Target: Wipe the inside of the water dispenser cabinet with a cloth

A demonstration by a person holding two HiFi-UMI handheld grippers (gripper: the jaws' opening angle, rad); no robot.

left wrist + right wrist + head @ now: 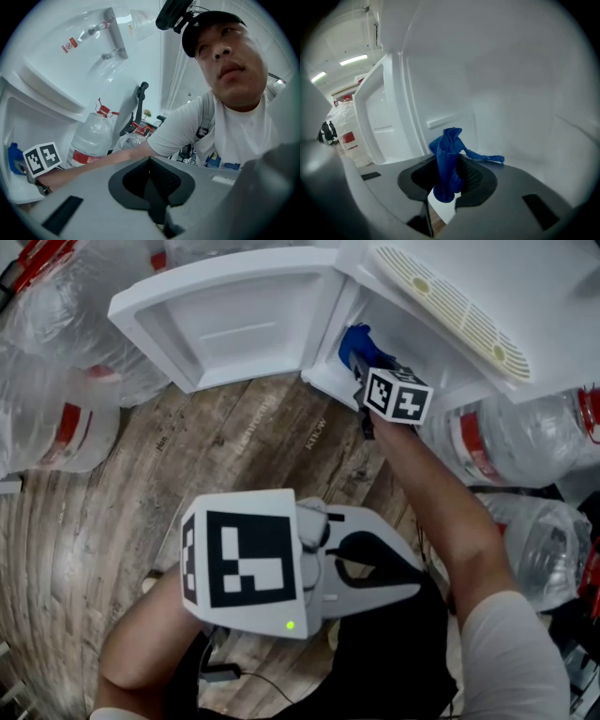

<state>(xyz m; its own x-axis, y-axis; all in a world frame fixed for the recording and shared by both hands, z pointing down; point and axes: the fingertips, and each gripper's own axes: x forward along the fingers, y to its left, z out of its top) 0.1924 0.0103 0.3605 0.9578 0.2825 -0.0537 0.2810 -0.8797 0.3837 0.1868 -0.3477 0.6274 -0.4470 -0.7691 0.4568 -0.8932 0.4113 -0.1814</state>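
So the blue cloth (449, 159) is bunched up and pinched tight in the right gripper (450, 183), inside the white cabinet (520, 93) near its open door (234, 320) — from the head view it's mostly hidden behind that gripper. Left gripper (151, 187) is closed on nothing, back over the wood floor (112, 493).

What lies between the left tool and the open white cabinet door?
Only bare wood-plank floor, as the head view shows; the left tool, shut and empty, is held short of the white cabinet door.
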